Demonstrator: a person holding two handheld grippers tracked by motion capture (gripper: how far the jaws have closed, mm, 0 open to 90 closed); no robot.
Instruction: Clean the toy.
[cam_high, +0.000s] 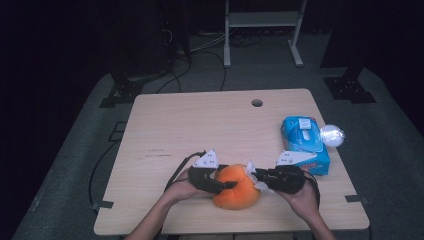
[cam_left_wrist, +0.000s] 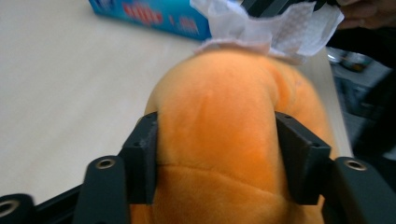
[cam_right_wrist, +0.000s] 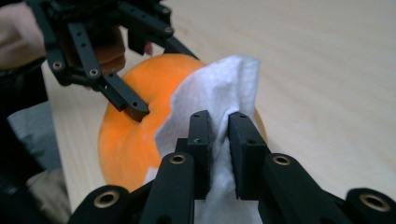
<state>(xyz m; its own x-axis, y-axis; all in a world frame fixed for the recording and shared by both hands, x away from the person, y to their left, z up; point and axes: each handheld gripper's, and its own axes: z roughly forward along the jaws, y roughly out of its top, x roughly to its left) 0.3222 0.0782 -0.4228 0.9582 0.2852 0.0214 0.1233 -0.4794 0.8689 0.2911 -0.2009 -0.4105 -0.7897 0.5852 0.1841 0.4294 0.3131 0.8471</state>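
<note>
An orange plush toy (cam_high: 237, 187) lies on the wooden table (cam_high: 200, 125) near its front edge. My left gripper (cam_high: 227, 186) comes in from the left and is shut on it; in the left gripper view both pads press into the plush toy's (cam_left_wrist: 219, 121) sides. My right gripper (cam_high: 256, 175) comes in from the right, shut on a white wipe (cam_high: 251, 169). In the right gripper view the wipe (cam_right_wrist: 219, 84) is pinched between the jaws and drapes against the top of the plush toy (cam_right_wrist: 126, 140). The wipe (cam_left_wrist: 271, 28) rests on the toy's far end.
A blue pack of wet wipes (cam_high: 305, 145) lies at the table's right side, just behind my right hand. A crumpled white ball (cam_high: 332, 135) sits beside it at the right edge. A cable hole (cam_high: 257, 103) is at the back. Dark floor surrounds the table.
</note>
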